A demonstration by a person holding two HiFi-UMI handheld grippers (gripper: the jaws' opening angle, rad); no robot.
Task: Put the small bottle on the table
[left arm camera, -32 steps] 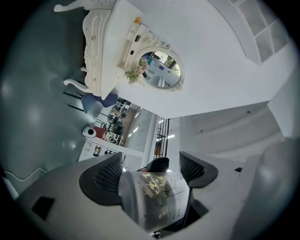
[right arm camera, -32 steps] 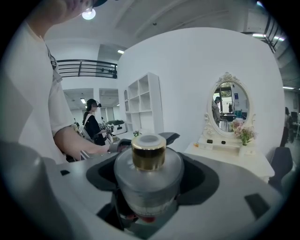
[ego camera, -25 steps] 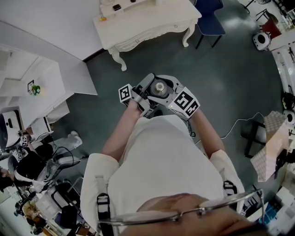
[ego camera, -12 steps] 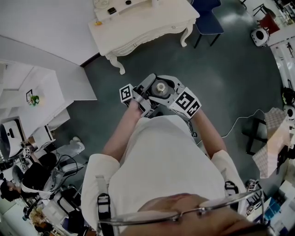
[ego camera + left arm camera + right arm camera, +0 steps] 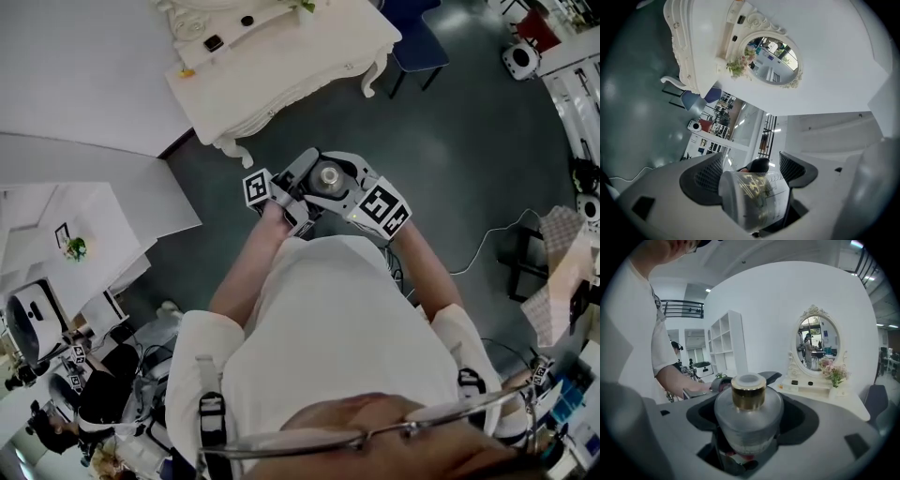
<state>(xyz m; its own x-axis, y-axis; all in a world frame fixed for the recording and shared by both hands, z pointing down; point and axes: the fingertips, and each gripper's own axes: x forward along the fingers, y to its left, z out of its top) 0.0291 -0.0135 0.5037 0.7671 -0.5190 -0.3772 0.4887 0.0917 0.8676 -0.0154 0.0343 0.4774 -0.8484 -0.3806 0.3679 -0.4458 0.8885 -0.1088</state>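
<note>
Right gripper view, small round-shouldered frosted-glass bottle (image 5: 748,427), brushed gold collar (image 5: 748,397), clamped between right gripper (image 5: 751,417) fingers, left gripper (image 5: 752,172) mesh-padded fingers also clenched on it

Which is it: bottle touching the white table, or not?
Apart. The head view shows the bottle held over the dark floor, with bare floor between it and the table.

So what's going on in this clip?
A person stands over a dark grey floor with a two-jaw gripper in each hand. The left gripper and the right gripper are both closed on one small frosted glass bottle with a gold collar, held in front of the body. The white ornate dressing table is ahead of them, and the bottle is not yet on it.
</note>
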